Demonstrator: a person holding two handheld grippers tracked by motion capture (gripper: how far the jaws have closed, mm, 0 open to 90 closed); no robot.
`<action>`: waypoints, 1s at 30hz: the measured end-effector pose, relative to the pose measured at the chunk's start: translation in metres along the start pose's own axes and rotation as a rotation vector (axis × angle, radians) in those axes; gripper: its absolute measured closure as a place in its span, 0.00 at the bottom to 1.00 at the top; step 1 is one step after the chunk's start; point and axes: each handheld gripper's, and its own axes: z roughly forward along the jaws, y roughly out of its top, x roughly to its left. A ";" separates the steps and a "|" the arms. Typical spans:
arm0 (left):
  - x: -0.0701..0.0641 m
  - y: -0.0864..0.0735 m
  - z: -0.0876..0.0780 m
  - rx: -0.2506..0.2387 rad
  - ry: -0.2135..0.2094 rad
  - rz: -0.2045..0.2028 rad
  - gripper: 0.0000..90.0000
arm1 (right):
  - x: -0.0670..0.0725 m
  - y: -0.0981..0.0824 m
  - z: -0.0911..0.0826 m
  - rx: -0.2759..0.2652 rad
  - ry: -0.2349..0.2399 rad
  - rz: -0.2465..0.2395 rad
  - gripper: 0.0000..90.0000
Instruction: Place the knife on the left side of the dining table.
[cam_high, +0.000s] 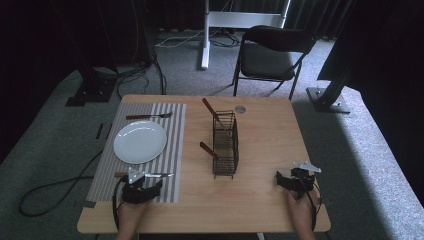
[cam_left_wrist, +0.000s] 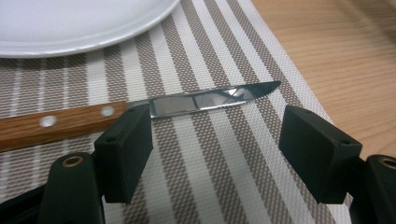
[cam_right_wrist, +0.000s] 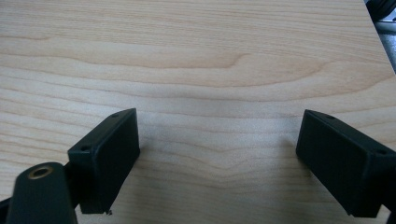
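Hovering my left tongs (cam_left_wrist: 215, 158) low over the striped placemat (cam_left_wrist: 224, 154), jaws standing wide with nothing between them. Knife (cam_left_wrist: 140, 109) lies flat on the placemat just past the jaw tips, wooden handle off to the left of the left gripper view, blade tip pointing right toward the bare worktop (cam_left_wrist: 336, 51). Left jaw pad sits just in front of the spot where handle meets blade; can't tell if it touches. White plate (cam_left_wrist: 70, 21) is on the same placemat, just beyond the knife.

From the high view: left tongs (cam_high: 141, 186) at the near edge of the placemat, knife (cam_high: 145, 175) right in front of them, plate (cam_high: 140, 141) behind it, fork (cam_high: 148, 116) at the far end of the placemat. Wire basket (cam_high: 225, 145) stands mid-worktop with two wooden-handled utensils (cam_high: 209, 150) sticking out.

My right tongs (cam_right_wrist: 219, 163) rest over bare wood at the near right corner (cam_high: 296, 181), jaws wide, holding nothing.
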 end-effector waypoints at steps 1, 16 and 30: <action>0.001 -0.001 -0.003 -0.001 0.012 0.013 0.29 | 0.000 0.000 0.000 0.000 0.000 0.000 0.14; 0.042 -0.020 -0.029 -0.056 0.084 -0.023 0.29 | 0.000 0.000 0.000 0.000 0.000 0.000 0.14; 0.078 -0.040 -0.051 -0.090 0.193 -0.081 0.10 | 0.000 0.000 0.000 0.000 0.000 -0.001 0.14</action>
